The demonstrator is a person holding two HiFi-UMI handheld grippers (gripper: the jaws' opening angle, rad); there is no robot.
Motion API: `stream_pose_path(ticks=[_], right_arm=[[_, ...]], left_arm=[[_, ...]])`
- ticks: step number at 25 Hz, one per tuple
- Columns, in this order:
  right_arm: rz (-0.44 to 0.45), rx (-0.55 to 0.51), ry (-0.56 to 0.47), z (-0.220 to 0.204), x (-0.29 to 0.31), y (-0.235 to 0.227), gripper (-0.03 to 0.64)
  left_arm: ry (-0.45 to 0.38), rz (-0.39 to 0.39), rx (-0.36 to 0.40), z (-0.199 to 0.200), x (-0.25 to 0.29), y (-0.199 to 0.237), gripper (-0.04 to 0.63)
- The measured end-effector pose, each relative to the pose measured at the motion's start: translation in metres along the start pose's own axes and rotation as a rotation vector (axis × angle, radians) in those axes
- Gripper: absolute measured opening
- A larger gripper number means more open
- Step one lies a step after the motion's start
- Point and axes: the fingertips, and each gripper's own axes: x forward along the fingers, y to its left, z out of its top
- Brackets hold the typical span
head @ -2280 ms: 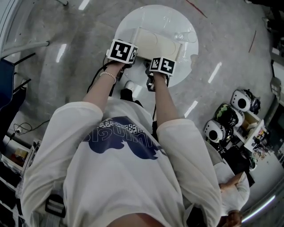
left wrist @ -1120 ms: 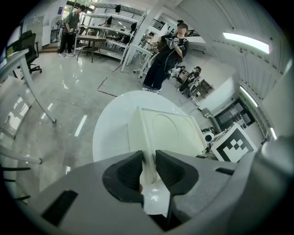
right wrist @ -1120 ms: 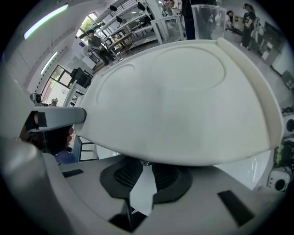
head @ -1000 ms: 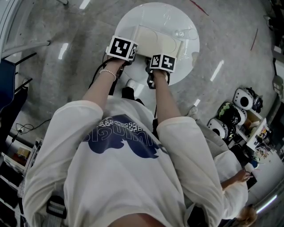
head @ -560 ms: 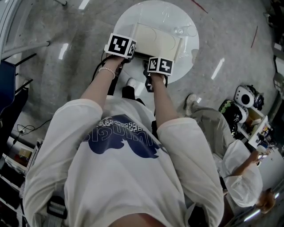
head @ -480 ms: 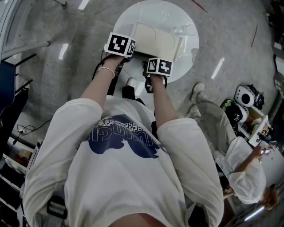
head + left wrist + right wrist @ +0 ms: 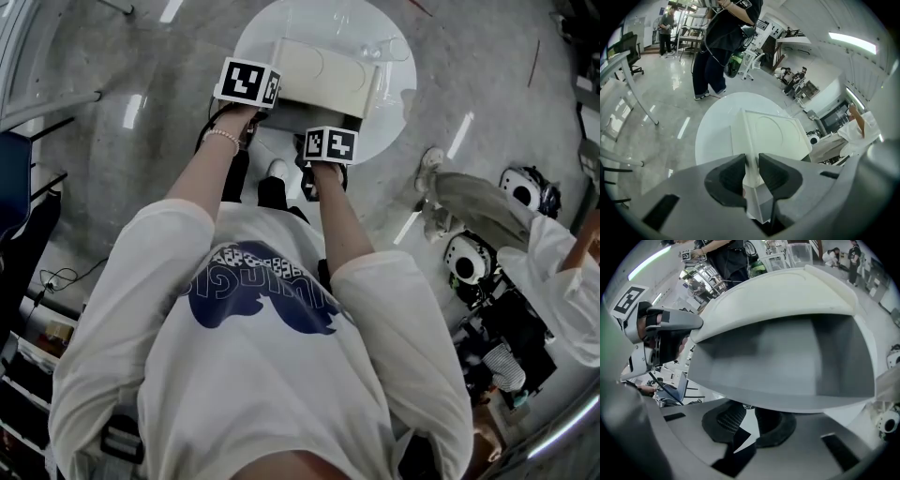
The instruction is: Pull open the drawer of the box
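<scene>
A white rectangular plastic box [image 7: 323, 70] sat on a round white table [image 7: 389, 127], its drawer [image 7: 787, 362] projecting from the near side.

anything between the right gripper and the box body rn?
Yes: the drawer, drawn out. Its bare tray runs from the right gripper, clamped on the drawer's front edge, back under the box top. The right gripper view shows it.

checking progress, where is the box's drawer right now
In the right gripper view, the pale grey plastic drawer stands pulled out of the white box, its front rim just above the right gripper.
</scene>
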Motion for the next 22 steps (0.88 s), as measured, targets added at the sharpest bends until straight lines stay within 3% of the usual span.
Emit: stream_pose_path(ticks=[22], right_arm=[[-0.001,0.025,0.019,-0.046,0.005,-0.001,0.052]], left_arm=[[-0.004,-0.006,-0.003,0.001,0.004,0.001,0.097]])
